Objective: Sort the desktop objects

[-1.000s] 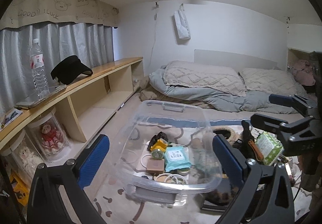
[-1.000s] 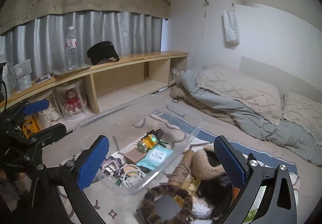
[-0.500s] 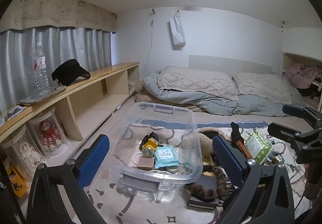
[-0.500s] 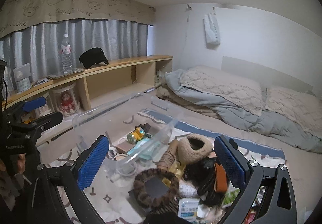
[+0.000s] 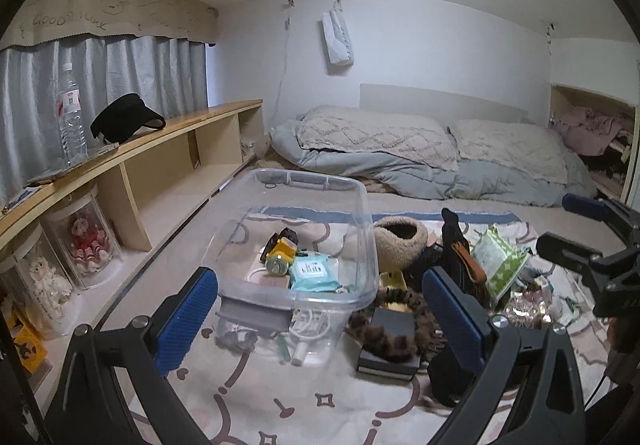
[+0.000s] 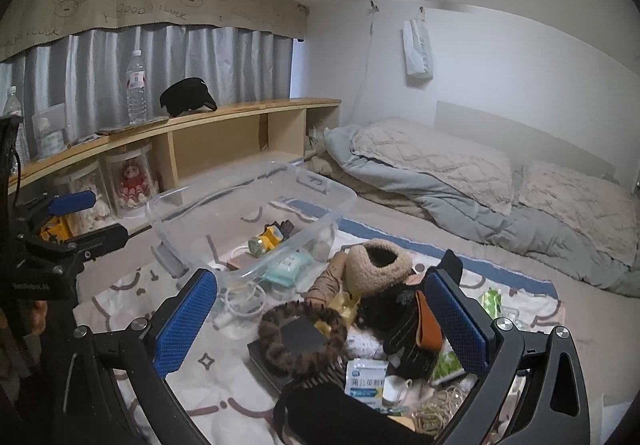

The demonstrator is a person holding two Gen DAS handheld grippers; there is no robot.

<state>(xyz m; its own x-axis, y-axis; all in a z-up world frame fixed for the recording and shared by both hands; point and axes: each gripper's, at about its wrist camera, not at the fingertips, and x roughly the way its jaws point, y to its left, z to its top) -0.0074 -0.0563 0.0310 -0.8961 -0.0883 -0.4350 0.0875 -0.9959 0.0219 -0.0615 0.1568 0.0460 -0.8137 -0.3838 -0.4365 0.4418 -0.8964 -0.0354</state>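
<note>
A clear plastic bin (image 5: pixel 362 205) stands on the patterned mat (image 5: pixel 320 401) and holds a teal wipes pack (image 5: pixel 314 273), a yellow gadget (image 5: pixel 280 255) and white cables. It also shows in the right wrist view (image 6: pixel 340 191). Right of it lies a pile: a furry tan slipper (image 5: pixel 400 241), a leopard hair band (image 6: pixel 300 341) on a dark box, a green wipes pack (image 5: pixel 498 259). My left gripper (image 5: pixel 320 321) is open and empty, in front of the bin. My right gripper (image 6: pixel 320 321) is open and empty above the pile.
A long wooden shelf (image 5: pixel 160 141) runs along the left with a water bottle (image 5: pixel 72 113) and a black visor (image 5: pixel 124 117). Doll jars (image 5: pixel 84 241) stand under it. Bedding and pillows (image 5: pixel 420 153) lie behind the mat.
Both grippers have drawn back and up from the bin, so the bin and the pile look smaller and lower. Both stay open. Nothing was picked up.
</note>
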